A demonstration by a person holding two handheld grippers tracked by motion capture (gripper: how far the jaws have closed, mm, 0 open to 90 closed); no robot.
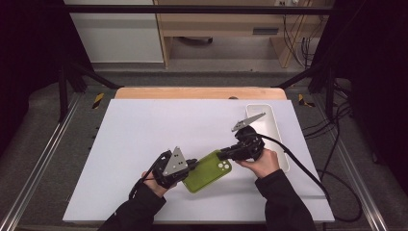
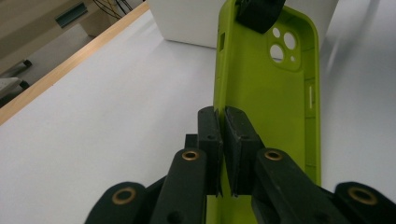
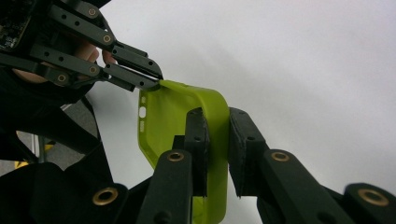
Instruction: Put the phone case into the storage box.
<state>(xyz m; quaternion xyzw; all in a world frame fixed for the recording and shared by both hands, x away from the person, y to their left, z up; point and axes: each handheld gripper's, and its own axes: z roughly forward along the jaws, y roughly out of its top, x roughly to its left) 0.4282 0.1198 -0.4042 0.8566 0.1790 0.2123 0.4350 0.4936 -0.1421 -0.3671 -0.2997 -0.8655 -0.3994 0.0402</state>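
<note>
White sheeting covers the surface (image 1: pixel 144 144), with a wooden edge along its far side and dark frame rails and cabling around it.

Near the front middle of the surface, the left gripper (image 1: pixel 190 166) is clamped on the edge of a lime-green phone case (image 1: pixel 208 171). The left gripper view shows its two black pads (image 2: pixel 209 135) pressed together on the case's side wall (image 2: pixel 261 102), near the end away from the camera cutouts, with the case's open inner side facing the lens. A hand (image 1: pixel 151 185) in a dark sleeve grips this gripper from below, and a grey three-cornered plate (image 1: pixel 175 161) sits on top.

At the case's other end, by the camera cutouts, the right gripper (image 1: pixel 223 154) is also closed on the case. In the right gripper view its pads (image 3: pixel 198 140) pinch the curved rim (image 3: pixel 215 140) of the case, and the left gripper (image 3: pixel 156 84) appears beyond, biting the far edge. The right hand (image 1: pixel 262 163) holds this gripper, its cable trailing off toward the surface's right edge.

Just beyond the right gripper, a white rectangular tray (image 1: pixel 281 139) lies along the right side of the surface. Further back stand pale wooden furniture and a white cabinet.
</note>
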